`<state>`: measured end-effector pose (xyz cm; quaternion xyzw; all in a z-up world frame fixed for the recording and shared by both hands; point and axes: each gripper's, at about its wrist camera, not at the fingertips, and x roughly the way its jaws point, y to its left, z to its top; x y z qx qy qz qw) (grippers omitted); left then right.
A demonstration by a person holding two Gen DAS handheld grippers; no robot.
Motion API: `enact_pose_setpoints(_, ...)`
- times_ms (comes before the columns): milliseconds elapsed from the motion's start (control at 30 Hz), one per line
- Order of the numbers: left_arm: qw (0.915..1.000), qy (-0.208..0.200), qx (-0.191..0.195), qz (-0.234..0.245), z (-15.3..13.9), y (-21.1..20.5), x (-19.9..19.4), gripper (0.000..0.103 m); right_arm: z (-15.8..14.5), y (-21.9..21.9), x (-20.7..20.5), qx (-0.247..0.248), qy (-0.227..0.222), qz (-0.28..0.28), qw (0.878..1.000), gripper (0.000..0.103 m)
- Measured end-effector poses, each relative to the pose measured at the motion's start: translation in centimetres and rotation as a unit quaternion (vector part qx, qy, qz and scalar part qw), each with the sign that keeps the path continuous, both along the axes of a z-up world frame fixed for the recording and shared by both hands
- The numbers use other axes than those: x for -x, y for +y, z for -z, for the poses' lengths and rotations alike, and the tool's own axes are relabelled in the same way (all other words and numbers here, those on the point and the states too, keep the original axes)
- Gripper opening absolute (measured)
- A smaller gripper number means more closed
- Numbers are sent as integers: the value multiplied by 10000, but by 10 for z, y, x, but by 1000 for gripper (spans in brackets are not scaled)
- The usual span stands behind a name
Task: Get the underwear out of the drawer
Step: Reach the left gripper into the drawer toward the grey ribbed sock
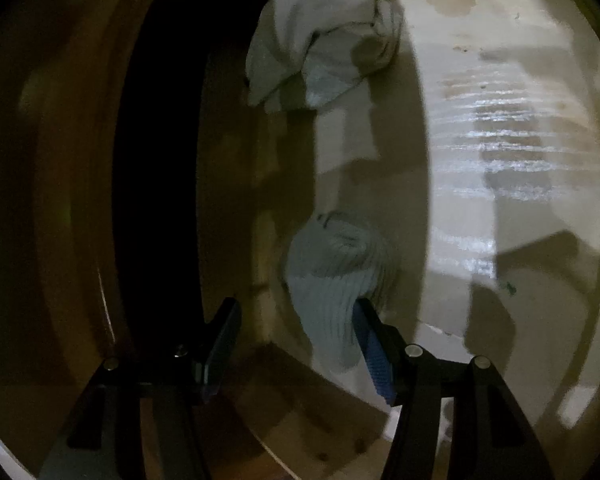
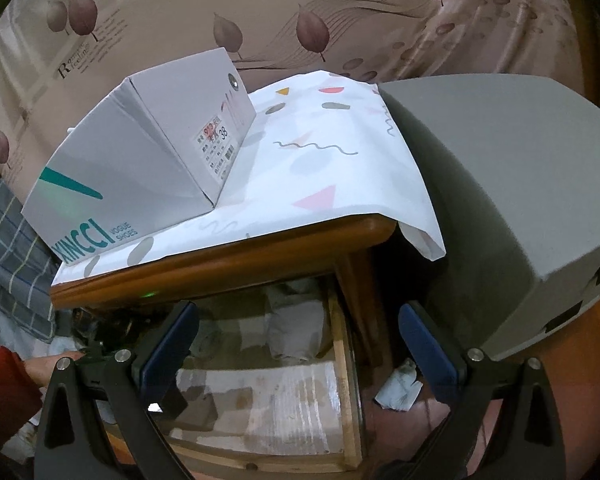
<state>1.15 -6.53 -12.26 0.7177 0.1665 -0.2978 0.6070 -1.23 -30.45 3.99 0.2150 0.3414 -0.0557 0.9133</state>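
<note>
In the left wrist view I look into the drawer (image 1: 500, 160), lined with pale paper. A grey-blue ribbed garment (image 1: 328, 276) lies bunched on the drawer floor, its lower end between the fingers of my left gripper (image 1: 296, 320). The jaws stand apart, and only the right pad (image 1: 370, 344) touches the fabric. A crumpled whitish garment (image 1: 324, 44) lies farther in. In the right wrist view my right gripper (image 2: 300, 344) hangs open and empty above the open drawer (image 2: 342, 360), where a pale folded garment (image 2: 296, 332) shows.
The drawer belongs to a wooden nightstand (image 2: 228, 264) covered by a patterned white cloth (image 2: 332, 160) with a shoe box (image 2: 140, 160) on it. A large grey object (image 2: 500, 200) stands to the right. A hand in a red sleeve (image 2: 4, 384) is at the lower left. Crumpled paper (image 2: 400, 388) lies on the floor.
</note>
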Motion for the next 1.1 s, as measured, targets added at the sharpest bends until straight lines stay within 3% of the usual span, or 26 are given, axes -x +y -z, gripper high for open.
enact_pose_setpoints(100,9995,307,28,-118,5,-1,-4,60,1,3,-2,36,26,-77,10000,99)
enact_pose_setpoints(433,9990,283,282,-206,8,-12,-16,60,3,8,-5,-32,79,-218,9997,99)
enact_pose_setpoints(800,9940,690,537,-663,5,-14,-46,60,6,10,-8,-103,206,-272,9994,99)
enact_pose_setpoints(1100,9918,807,741,-663,6,-4,-58,61,12,12,-12,-209,305,-324,9988,99)
